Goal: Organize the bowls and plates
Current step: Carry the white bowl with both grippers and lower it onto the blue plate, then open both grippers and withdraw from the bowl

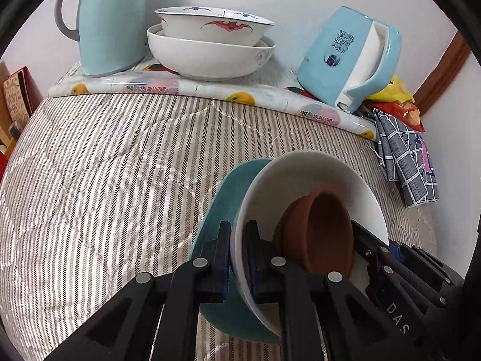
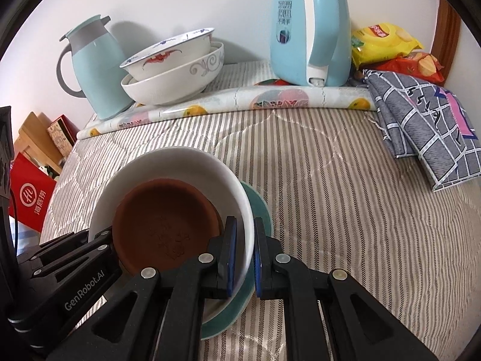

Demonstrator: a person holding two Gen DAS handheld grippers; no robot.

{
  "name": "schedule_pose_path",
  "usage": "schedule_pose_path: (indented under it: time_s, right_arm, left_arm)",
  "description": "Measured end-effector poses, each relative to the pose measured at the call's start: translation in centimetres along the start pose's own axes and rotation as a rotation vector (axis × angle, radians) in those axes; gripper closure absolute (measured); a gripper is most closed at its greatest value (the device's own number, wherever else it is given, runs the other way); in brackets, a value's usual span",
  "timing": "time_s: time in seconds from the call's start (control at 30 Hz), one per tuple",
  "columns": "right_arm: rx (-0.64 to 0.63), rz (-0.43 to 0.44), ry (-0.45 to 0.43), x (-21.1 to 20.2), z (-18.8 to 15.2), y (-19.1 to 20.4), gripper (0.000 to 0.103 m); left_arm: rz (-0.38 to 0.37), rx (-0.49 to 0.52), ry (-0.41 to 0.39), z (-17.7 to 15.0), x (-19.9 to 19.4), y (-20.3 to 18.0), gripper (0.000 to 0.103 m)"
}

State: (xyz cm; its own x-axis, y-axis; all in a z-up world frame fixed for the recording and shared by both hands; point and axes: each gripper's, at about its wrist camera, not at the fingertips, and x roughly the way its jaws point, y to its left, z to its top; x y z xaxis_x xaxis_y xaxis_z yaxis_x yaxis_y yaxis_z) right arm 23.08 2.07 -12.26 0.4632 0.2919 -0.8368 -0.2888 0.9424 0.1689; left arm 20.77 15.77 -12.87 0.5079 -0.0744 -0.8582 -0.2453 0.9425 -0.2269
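A white bowl [image 1: 300, 174] [image 2: 168, 165] holds a brown clay dish [image 1: 324, 234] [image 2: 162, 219] and sits over a teal plate [image 1: 228, 186] [image 2: 258, 207] above the striped quilted surface. My left gripper [image 1: 237, 240] [image 2: 102, 239] is shut on the bowl's rim on one side. On the opposite side my right gripper [image 2: 245, 240] [image 1: 371, 248] is shut on the rim too. Each outer finger lies over the teal plate; I cannot tell whether the plate is pinched as well.
At the back, two stacked patterned bowls [image 1: 210, 57] [image 2: 171, 87] stand between a pale blue jug [image 1: 111, 21] and a blue kettle [image 2: 309, 30], on a fruit-print mat [image 1: 210, 87]. To the right are a folded grey cloth [image 2: 427, 132] and snack bags [image 2: 387, 42].
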Motion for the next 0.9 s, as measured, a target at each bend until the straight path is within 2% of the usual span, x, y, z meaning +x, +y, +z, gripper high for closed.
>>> schedule_pose_path:
  time_s: [0.47, 0.9]
  right_arm:
    - [0.001, 0.015, 0.021, 0.6, 0.4, -0.2, 0.093]
    - [0.002, 0.032, 0.004, -1.6, -0.2, -0.6, 0.087]
  left_arm:
    - [-0.011, 0.008, 0.01, 0.1, 0.2, 0.1, 0.091]
    - [0.001, 0.013, -0.02, -0.4, -2.2, 0.4, 0.08]
